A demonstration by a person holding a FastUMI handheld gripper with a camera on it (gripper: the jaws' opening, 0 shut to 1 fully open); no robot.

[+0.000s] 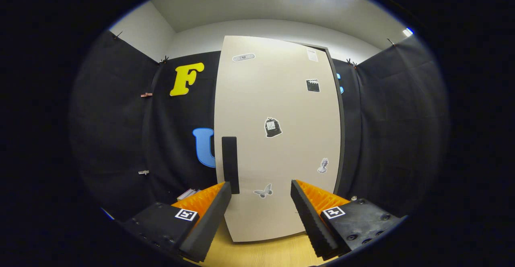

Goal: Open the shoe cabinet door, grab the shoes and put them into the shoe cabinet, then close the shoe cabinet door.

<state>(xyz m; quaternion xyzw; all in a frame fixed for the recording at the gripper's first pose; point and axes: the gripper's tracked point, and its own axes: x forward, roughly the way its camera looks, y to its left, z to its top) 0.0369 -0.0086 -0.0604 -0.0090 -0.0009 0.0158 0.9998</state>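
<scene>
Shoe cabinet door is standing shut just ahead of the tongs, which are spreading wide and gripping nothing — its dark handle is sitting just above the left fingertip. Small stickers are dotting the pale panel, with the wooden floor lying beneath — black cloth walls are hanging beyond.

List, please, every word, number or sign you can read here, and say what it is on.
None can be read.
stickers on the shoe cabinet door: too small to read.
square markers on the gripper: patterns, no words.
The gripper is open; the door's handle stands just beyond one fingertip.
</scene>
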